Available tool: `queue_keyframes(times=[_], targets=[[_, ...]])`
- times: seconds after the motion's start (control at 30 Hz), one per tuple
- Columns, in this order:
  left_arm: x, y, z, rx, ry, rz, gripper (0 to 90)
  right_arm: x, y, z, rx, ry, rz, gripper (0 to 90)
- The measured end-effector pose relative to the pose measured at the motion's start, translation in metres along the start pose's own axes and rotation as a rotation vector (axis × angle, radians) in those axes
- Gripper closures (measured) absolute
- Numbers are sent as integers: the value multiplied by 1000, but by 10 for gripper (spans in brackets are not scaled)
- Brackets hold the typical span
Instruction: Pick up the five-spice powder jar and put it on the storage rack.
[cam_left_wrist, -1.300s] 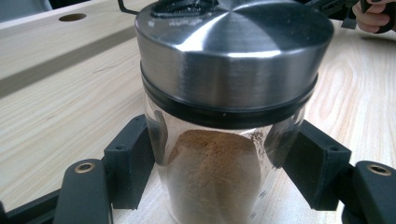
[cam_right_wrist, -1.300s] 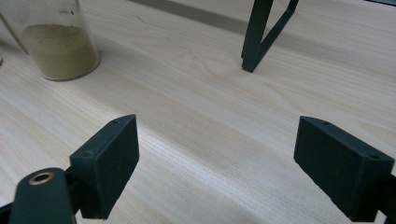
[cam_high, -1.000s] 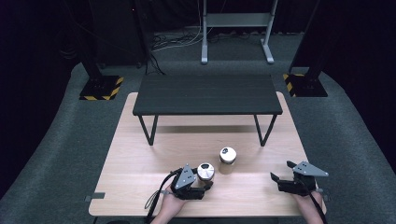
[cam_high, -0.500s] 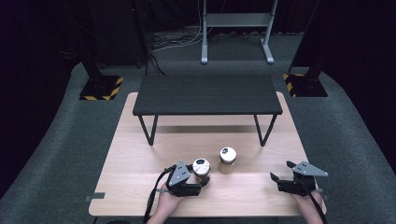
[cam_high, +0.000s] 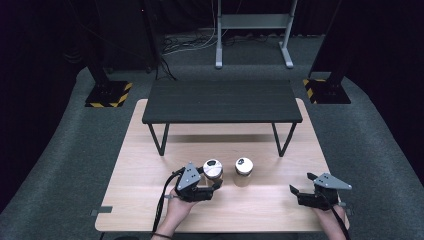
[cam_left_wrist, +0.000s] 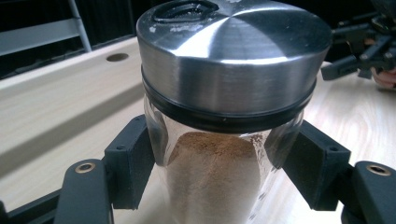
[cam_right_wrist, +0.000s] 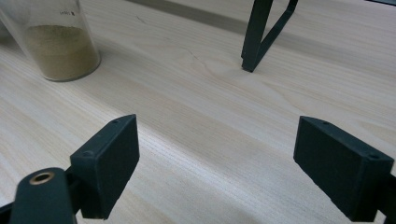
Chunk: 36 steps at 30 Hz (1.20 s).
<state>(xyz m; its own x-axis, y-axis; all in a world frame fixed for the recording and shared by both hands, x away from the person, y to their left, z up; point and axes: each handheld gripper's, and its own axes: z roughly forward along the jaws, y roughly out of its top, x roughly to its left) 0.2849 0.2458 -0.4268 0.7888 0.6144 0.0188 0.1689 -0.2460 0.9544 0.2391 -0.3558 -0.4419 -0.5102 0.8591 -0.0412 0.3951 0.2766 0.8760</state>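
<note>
My left gripper (cam_high: 212, 184) is shut on a glass spice jar (cam_high: 212, 170) with a steel lid, half full of brown powder. In the left gripper view the jar (cam_left_wrist: 224, 140) sits between both pads (cam_left_wrist: 130, 163), lifted off the wood. A second jar (cam_high: 243, 170) of tan powder stands on the wooden table (cam_high: 150, 165) just to its right; its base (cam_right_wrist: 58, 42) shows in the right gripper view. My right gripper (cam_high: 300, 187) stays near the front right edge, open, nothing between its pads (cam_right_wrist: 114, 163).
A low black bench (cam_high: 222, 100) stands across the far half of the table; one of its legs (cam_right_wrist: 261, 35) is ahead of the right gripper. Dark floor and stands surround the table. Bare wood lies between the two grippers.
The left gripper has risen with the jar in it and shifted slightly left. The second jar and the right gripper have stayed where they were.
</note>
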Motion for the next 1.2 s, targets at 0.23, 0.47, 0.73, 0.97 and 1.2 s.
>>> queue_keyframes(times=[0.23,0.47,0.73,0.97,1.2], targets=[[7,19,-2,-20,29,-15,303,0,0,0,0,0,-1,133],[10,39,-2,-35,53,6,303,0,0,0,1,1,-1,133],[14,61,0,-58,89,1,303,0,0,0,1,1,-1,133],[18,78,2,-63,108,10,302,0,0,0,2,1,-1,132],[23,91,6,-70,132,4,303,-1,0,1,4,5,-4,139]])
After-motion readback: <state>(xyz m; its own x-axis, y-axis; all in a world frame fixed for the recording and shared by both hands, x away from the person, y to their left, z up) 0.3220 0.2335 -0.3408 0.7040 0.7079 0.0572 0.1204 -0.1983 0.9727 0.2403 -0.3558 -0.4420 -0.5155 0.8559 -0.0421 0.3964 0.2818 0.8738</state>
